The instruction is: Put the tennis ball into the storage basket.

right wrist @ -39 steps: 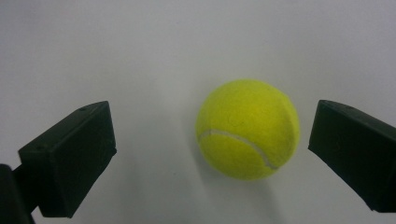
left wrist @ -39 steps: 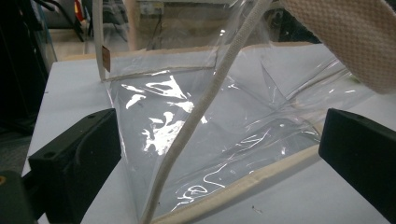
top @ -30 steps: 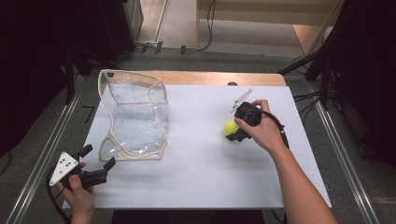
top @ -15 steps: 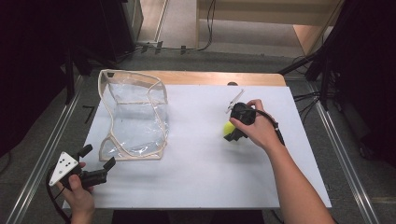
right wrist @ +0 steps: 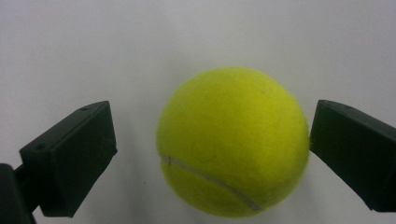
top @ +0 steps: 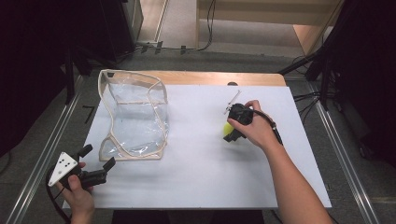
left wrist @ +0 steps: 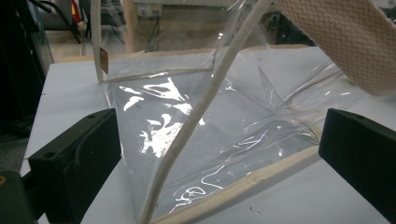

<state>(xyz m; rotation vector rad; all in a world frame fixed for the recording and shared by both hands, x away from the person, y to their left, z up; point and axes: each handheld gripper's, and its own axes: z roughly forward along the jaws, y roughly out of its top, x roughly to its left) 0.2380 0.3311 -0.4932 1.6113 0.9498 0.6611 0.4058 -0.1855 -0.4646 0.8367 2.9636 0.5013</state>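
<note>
Tennis ball, yellow-green felt with a pale seam, was seen resting on the white table top, right of centre. In the right gripper view it lay between the two black jaws of the right gripper, which were spread wide; the jaw at the right edge of that view stood just beside the ball, perhaps touching it, while the other jaw was clearly apart from it. In the high view the ball was largely covered by the right gripper and the hand holding it. Well apart to the left, a clear plastic bag with beige fabric trim stood open on the table. The left gripper, its jaws likewise parted and empty, was held near the bag's front corner.
</note>
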